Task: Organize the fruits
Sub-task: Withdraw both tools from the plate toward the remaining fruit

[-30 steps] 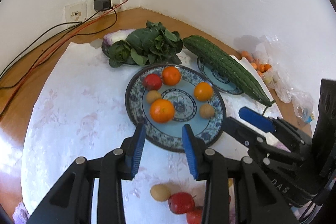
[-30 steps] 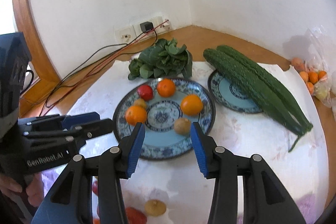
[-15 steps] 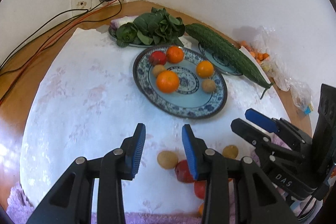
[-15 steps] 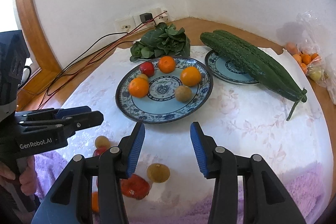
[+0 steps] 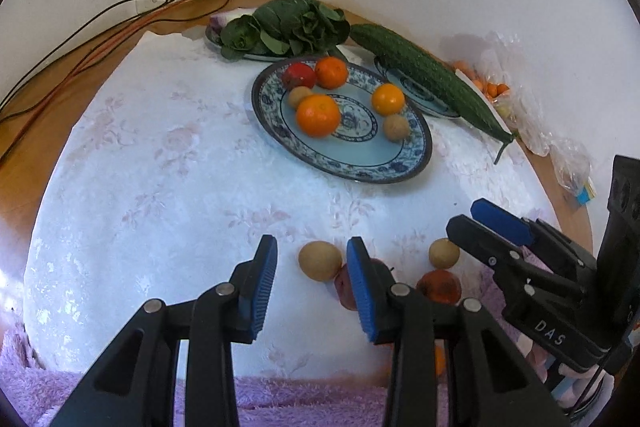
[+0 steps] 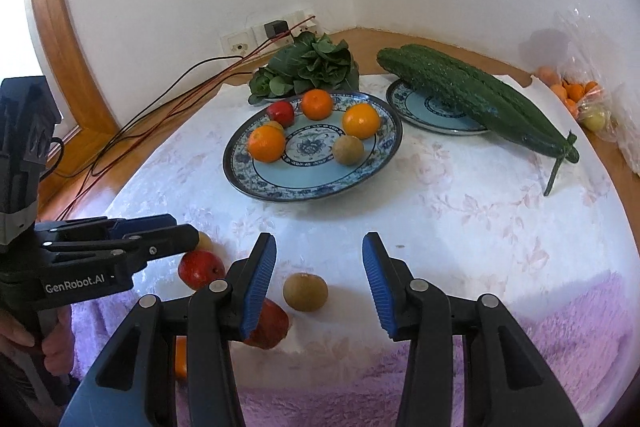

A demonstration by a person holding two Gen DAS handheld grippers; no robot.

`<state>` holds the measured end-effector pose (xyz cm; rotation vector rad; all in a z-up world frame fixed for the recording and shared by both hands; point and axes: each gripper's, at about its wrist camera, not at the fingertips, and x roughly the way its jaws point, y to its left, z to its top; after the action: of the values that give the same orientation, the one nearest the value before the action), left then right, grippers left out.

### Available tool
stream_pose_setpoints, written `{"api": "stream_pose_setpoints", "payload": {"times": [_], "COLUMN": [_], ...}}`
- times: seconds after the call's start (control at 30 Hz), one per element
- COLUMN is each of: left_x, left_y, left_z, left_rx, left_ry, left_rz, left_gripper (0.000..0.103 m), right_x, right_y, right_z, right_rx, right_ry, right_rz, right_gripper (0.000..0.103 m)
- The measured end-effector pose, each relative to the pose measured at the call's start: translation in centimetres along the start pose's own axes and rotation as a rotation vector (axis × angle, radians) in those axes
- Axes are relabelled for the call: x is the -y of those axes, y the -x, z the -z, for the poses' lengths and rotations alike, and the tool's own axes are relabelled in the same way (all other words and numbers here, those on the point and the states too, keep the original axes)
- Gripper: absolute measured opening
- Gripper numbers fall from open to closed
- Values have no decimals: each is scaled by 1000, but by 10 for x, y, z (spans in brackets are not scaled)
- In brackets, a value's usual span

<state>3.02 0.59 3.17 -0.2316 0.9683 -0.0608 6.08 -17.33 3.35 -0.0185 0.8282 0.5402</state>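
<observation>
Left gripper (image 5: 312, 277) and right gripper (image 6: 320, 277): jaws apart, nothing between the pads, both hovering over the near edge of the white tablecloth (image 5: 160, 167). Loose fruit below them: brown fruit (image 6: 305, 291), red apples (image 6: 200, 269), a second brown fruit (image 5: 320, 260). Large patterned plate (image 6: 312, 187): three oranges, one red fruit, two brown fruits.

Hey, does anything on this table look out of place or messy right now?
Yes: several loose fruits lie on the tablecloth at its near edge, not on the fruit plate. Also, the cucumbers overhang their small plate.
</observation>
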Motion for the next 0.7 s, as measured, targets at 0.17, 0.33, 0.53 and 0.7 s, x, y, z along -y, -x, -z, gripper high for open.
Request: {"api": "stream_pose_setpoints", "payload": {"times": [0.17,0.33,0.53,0.7], "left_x": [-1,-5,-13,-15], "left_y": [2,5,3,4], "left_z": [1,4,8,10], "left_rx": [7,7,0,3], "left_ry": [9,18,33,33], "left_rz": [11,17,-5,-4], "left_gripper": [38,38,38,39], "right_x": [2,-3,-13,-19], "right_y": [5,15,19,16], "right_z": [5,10,20,26], "right_rx": [3,7,-11,-22], "right_ry": [-18,-14,15,31], "right_rz": [-16,-31,-57,-61], "right_gripper": [46,46,46,46]}}
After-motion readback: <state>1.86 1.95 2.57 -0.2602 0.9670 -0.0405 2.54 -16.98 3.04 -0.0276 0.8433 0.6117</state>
